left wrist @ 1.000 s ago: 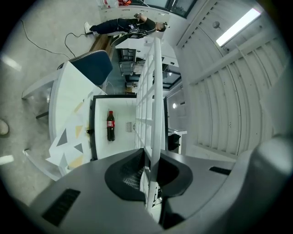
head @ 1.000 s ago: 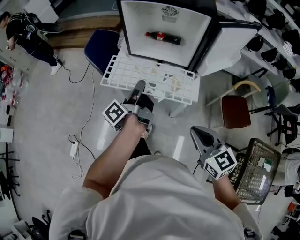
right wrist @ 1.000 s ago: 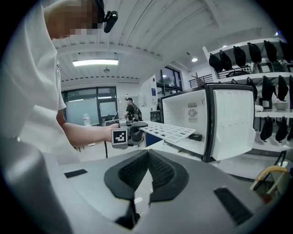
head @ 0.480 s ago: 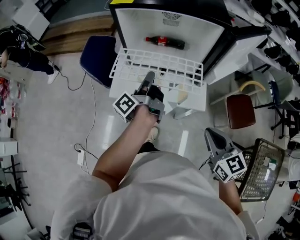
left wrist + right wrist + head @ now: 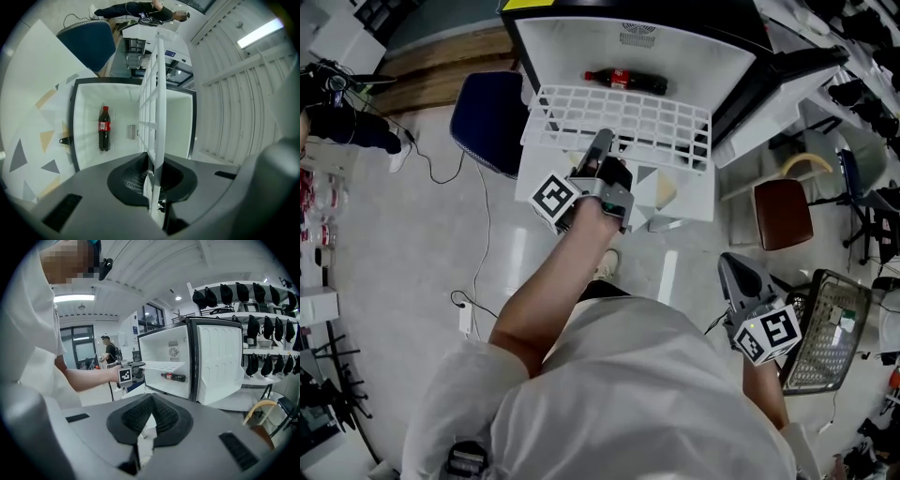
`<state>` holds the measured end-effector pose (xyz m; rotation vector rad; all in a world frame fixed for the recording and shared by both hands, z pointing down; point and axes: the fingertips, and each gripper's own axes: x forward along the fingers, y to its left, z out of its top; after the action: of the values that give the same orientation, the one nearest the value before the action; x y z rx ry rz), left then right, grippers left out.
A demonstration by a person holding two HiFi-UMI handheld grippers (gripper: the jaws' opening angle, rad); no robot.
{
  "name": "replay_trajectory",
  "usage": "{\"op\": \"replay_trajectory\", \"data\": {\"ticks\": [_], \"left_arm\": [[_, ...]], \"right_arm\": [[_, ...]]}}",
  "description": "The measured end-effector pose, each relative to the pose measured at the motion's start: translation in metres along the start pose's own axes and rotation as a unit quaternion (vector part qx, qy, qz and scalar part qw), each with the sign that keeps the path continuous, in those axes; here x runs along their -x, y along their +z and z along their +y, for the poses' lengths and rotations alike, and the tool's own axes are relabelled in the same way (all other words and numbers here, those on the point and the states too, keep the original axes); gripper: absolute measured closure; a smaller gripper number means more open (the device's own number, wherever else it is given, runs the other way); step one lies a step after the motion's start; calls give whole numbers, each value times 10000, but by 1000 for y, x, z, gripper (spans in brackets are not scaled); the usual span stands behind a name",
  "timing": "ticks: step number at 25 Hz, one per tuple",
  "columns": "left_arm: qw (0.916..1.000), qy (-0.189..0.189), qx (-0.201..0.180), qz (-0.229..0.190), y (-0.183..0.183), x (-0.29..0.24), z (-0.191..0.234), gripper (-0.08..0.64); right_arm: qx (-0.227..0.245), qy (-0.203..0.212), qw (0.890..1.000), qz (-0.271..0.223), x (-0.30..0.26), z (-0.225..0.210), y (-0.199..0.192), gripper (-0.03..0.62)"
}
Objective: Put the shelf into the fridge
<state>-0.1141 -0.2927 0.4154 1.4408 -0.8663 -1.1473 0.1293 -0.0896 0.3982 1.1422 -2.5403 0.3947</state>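
Upper centre of head view: white wire shelf (image 5: pixel 628 117), pinched at its near edge between the jaws of the left gripper (image 5: pixel 602 148), seemingly at the mouth of the open fridge (image 5: pixel 581 42), in frame just below the cola bottle (image 5: pixel 625 81) lying inside. Lower right: right gripper (image 5: pixel 734 272), jaws together on nothing, well apart from the shelf.
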Motion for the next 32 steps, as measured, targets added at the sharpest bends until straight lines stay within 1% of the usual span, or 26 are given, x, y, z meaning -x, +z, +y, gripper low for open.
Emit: {"op": "replay_trajectory", "data": {"ticks": [8,12,21,25,32], "left_arm": [[9999,-85,46,87,-5,-8,2,522],[9999,-78,91,2,-2,-11,6,522],[9998,-104,164,-32,-1,-18,9,522],[9999,-145,77,-49,4,-16,10,522],[9998,-189,-56,-52,0,-18,9,522]], "right_arm": [[-66,4,9999,79,-8,-5,-2,581],[-73,1,9999,109,-10,-6,-2,581],[-60,-50,9998,204,-13,-9,0,581],[-63,3,9997,224,-19,-9,0,581],[-49,2,9996,263,-17,-10,1,581]]}}
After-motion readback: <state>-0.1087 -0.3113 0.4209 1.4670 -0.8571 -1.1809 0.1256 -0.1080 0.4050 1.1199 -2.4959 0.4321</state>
